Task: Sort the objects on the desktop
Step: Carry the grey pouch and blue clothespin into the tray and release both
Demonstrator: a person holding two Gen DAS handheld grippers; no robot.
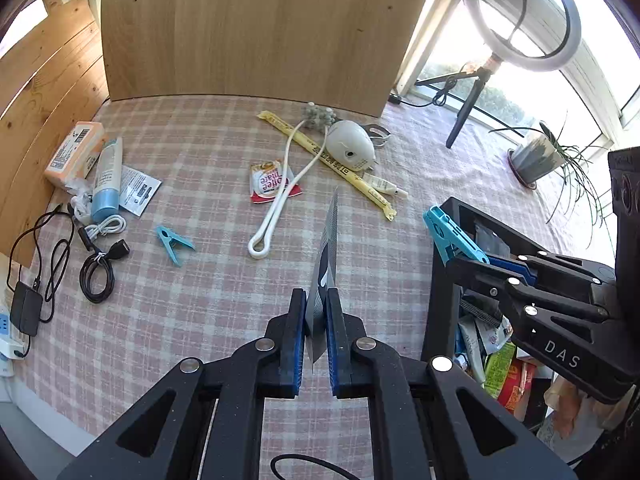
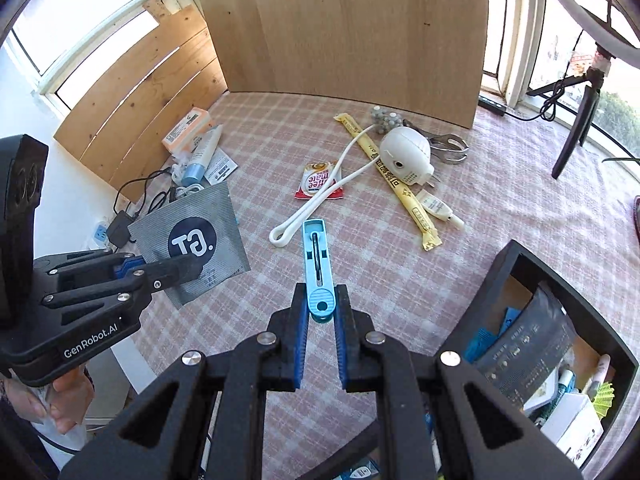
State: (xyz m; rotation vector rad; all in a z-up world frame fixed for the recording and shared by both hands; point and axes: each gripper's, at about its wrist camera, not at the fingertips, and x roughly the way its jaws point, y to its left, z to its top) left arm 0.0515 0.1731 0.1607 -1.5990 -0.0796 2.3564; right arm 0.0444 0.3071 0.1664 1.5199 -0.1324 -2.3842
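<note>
Jaws: left gripper [image 1: 316,312] pinches grey "GT." sachet [image 2: 192,240] | right gripper [image 2: 321,312] clamps blue clothespin [image 2: 317,264]

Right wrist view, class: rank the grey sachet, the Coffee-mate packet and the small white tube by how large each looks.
1. Grey sachet, largest, though it is held nearer the camera.
2. Coffee-mate packet.
3. Small white tube, smallest.

Pink-white checked tablecloth [image 1: 200,320]; grey sachet [image 2: 192,240]; blue clip [image 2: 318,268]; possibly cream camera [image 2: 406,158].
</note>
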